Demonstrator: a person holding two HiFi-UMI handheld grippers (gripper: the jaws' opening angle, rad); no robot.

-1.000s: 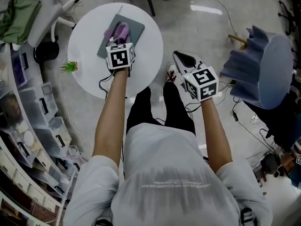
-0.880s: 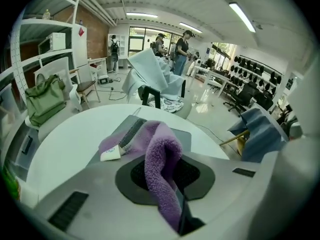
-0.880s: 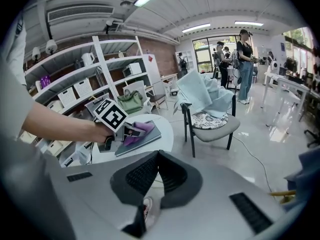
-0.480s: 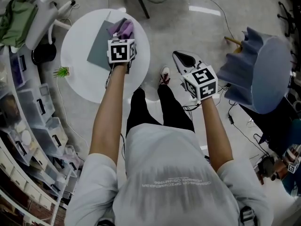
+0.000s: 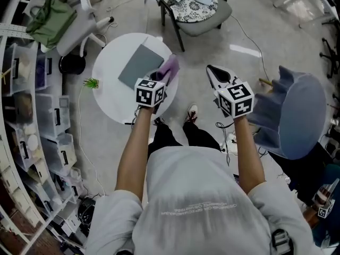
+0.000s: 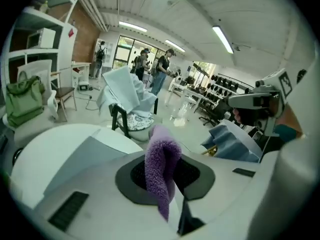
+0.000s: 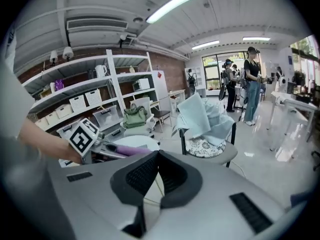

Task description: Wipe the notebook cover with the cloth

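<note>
The person's grey shirt [image 5: 204, 195] has a line of print across the back, but it is too small and faint to read. Both bare forearms reach forward.

The left gripper [image 5: 161, 77] is clamped on a purple terry cloth [image 5: 170, 66]. The cloth stands up between the closed jaws, and a tail of it hangs down toward the gripper body. The right gripper [image 5: 217, 73] is held out over the floor, off to the right of the table. Its jaws are pressed together at the tips with nothing between them. The only markings on the grippers are the black square codes, as on the left one's marker cube [image 5: 150, 93].

Between the arms, a shoe [image 5: 192, 112] rests on the pale floor. The grey notebook [image 5: 139, 66] lies flat and closed on the round white table [image 5: 109, 68], turned at an angle, and I see no writing on its cover. The cloth is at the table's right edge, just off the notebook's right corner, and I cannot tell whether it touches the cover. A small green plant [image 5: 91, 82] sits at the table's left edge.

Beyond the table is a chair with a patterned seat [image 5: 204, 9], with pale fabric draped over it. A chair covered in blue-grey fabric [image 5: 297, 110] stands to the right. To the left, a green bag [image 5: 50, 20] rests on a white chair, and shelves of storage bins [image 5: 32, 116] have labels too small to read.
</note>
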